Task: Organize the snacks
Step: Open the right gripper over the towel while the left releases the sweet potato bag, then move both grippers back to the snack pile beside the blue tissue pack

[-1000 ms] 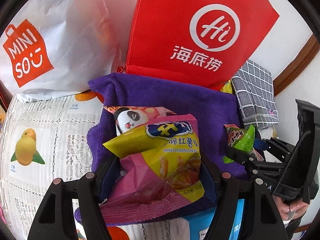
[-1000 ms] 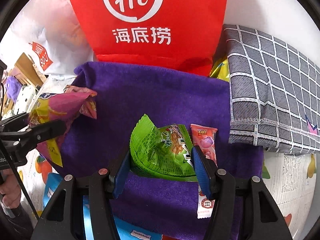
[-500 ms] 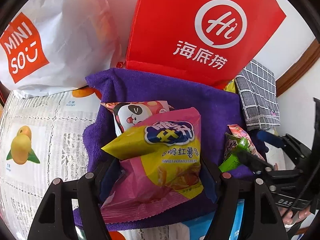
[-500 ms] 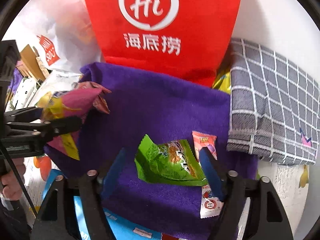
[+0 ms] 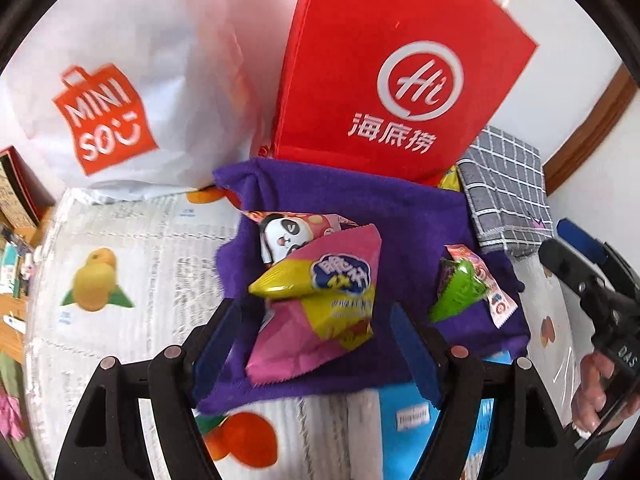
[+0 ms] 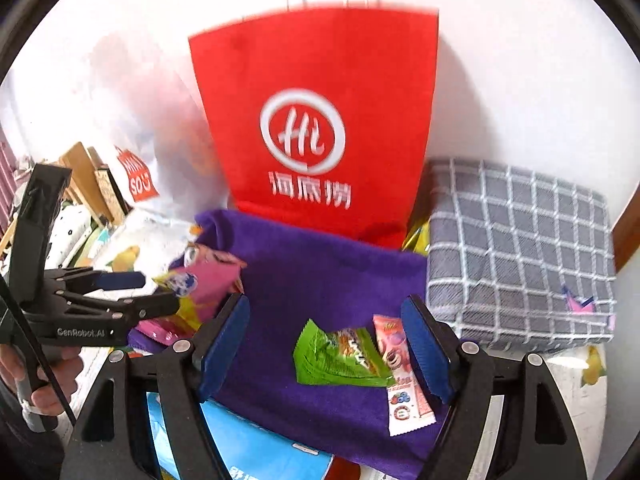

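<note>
Purple towel [image 5: 400, 216] now carries both drops — your left claw [image 5: 316, 344] released the sweet-potato bag [image 5: 320, 312], right claw [image 6: 326, 344] the green packet [image 6: 340, 356]; both wide, packs lying between their fingers.

You get bright, even daylight in both views, with the white wall [image 6: 520, 80] nearly washed out. The red bag [image 6: 320, 120] smears with motion blur in your right view, and fisheye bending darkens every corner.
</note>
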{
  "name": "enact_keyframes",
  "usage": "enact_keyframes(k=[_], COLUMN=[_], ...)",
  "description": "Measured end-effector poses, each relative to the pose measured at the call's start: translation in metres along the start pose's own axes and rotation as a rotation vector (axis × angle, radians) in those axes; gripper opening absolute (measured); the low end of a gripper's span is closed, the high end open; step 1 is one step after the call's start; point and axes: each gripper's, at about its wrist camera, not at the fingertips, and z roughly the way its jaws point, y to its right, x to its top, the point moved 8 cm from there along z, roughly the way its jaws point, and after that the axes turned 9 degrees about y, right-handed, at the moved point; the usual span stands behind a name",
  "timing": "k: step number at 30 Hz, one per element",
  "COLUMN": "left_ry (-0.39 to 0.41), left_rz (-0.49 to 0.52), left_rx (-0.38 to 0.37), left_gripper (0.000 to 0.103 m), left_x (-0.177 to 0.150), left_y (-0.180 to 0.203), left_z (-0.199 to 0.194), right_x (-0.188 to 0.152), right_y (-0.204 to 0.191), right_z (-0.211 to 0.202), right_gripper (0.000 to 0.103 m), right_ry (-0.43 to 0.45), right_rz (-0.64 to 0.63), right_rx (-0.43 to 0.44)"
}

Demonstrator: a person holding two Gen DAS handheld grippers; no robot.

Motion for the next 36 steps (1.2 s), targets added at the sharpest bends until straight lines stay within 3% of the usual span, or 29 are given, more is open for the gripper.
enact_keyframes(k=[4, 7, 13, 19, 24, 28, 31, 36], left_ry=[0.069, 0.085, 0.139, 0.156, 0.154, 0.136, 0.119, 0.095], left_rz=[0.005, -0.006, 0.006, -0.007, -0.016, -0.006, -0.015, -0.049], left_rx=[0.015, 0.002, 0.009, -0.018, -0.04, -0.054, -0.06, -0.084], left_gripper=[0.076, 0.076, 0.076, 0.076, 0.076, 0.076, 0.076, 0.076], left_x=[-0.002, -0.007, -0.023, -0.048, -0.071, -0.094, -0.108, -0.128], left_y=[-0.014, -0.019, -0.026, -0.028, -0.031, -0.032, -0.036, -0.043], left_z=[-0.037, -0.06, -0.104, -0.133, -0.149, -0.151, -0.148, -0.142], right_x=[0.001, -0.005, -0.021, -0.054, -0.092, -0.127, -0.152, -0.178], right_y=[-0.007, -0.016, -0.033, -0.056, -0.066, -0.071, -0.075, -0.084], right_z=[-0.028, -0.051, -0.097, -0.128, -0.138, -0.134, -0.13, -0.12], right_gripper=[0.079, 0.079, 0.076, 0.075, 0.075, 0.074, 0.065, 0.065], right_ry=[0.062, 0.082, 0.147, 0.106, 0.038, -0.001, -0.035, -0.084], right_rz=[-0.012, -0.005, -0.053, -0.068, 0.014, 0.044, 0.062, 0.092], right_rx=[-0.024, -0.009, -0.071, -0.075, -0.033, -0.024, 0.0, 0.065])
